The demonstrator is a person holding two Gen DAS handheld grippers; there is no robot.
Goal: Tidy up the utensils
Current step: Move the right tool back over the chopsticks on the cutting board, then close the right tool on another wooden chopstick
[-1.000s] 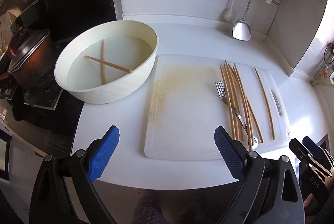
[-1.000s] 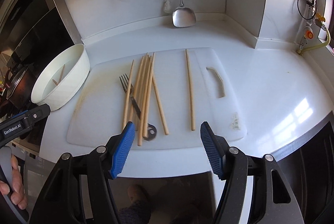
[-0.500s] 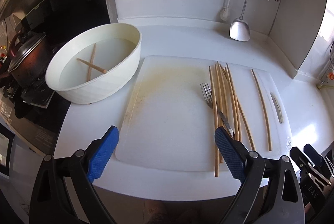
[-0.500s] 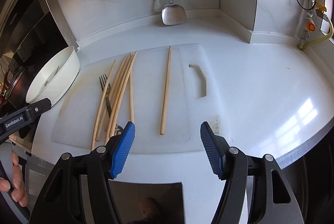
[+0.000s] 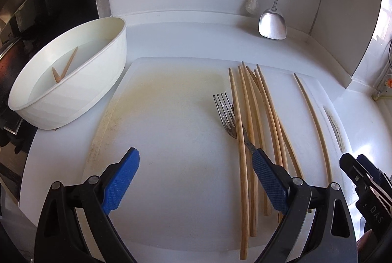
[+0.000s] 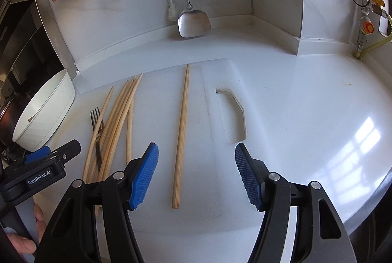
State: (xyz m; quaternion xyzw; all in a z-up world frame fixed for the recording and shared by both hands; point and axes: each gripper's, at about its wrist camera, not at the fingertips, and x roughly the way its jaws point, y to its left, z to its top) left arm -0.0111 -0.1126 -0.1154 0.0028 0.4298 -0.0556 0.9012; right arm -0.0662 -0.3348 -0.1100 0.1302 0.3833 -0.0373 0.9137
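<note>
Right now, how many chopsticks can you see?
8 chopsticks: five bunched across the fork on the cutting board, one lone chopstick to their right, two more in the white bowl. The overlap may hide another.

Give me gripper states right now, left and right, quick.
Left gripper: open, holding nothing, above the cutting board.
Right gripper: open, holding nothing, single chopstick ahead.

Left gripper (image 5: pixel 196 162): black angular plastic arms, silver pivot screws, blue knurled pads (image 5: pixel 121 181). Right gripper (image 6: pixel 196 168): same black frame, silver screws, blue ribbed pads (image 6: pixel 144 176). Left unit's side, seen from right wrist view: black housing, blue insert, white "GenRobot.AI" lettering. Right unit's side: white "DAS" marking.
</note>
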